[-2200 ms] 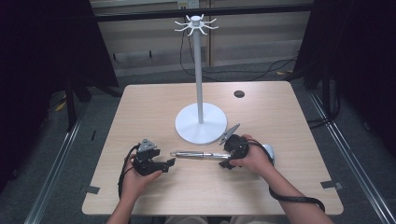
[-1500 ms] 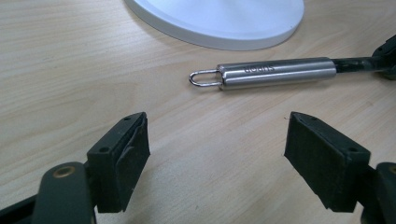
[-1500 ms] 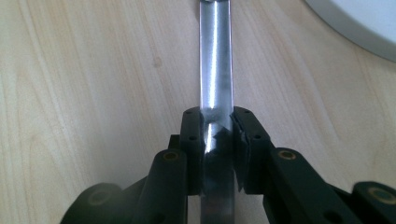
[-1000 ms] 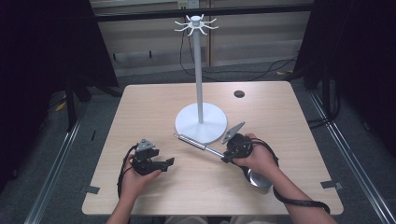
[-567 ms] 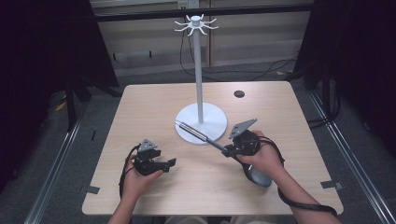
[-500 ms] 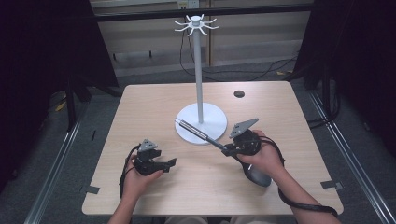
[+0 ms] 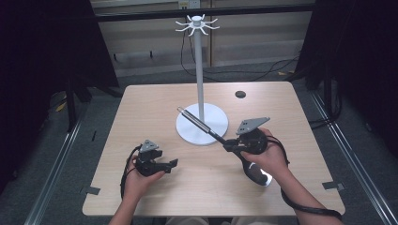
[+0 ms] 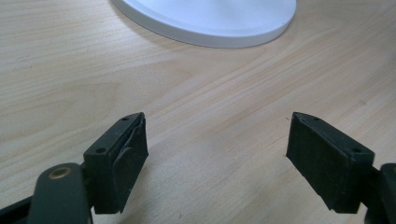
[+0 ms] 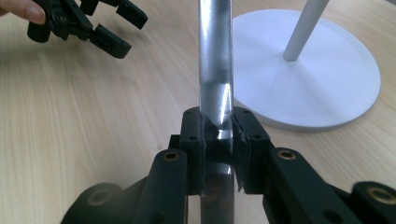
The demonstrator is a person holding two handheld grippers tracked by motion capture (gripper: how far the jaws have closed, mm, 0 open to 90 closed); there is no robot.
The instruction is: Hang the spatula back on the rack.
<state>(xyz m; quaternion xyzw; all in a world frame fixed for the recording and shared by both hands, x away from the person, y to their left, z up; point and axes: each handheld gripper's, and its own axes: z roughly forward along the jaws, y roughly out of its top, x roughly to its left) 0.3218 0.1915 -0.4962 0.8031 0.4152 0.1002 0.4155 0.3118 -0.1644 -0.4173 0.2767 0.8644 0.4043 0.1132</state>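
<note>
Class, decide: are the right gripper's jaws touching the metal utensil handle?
Touching. In the right gripper view, the right gripper has both jaws pressed against the metal handle with no gap.

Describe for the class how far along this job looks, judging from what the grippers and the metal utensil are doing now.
Done: the right gripper has its fingers shut on the metal utensil, raised off the table toward the white stand. In hand: the utensil angles up over the stand's base. Left, probably: hanging it on the top hooks. The left gripper is open over bare table.
</note>
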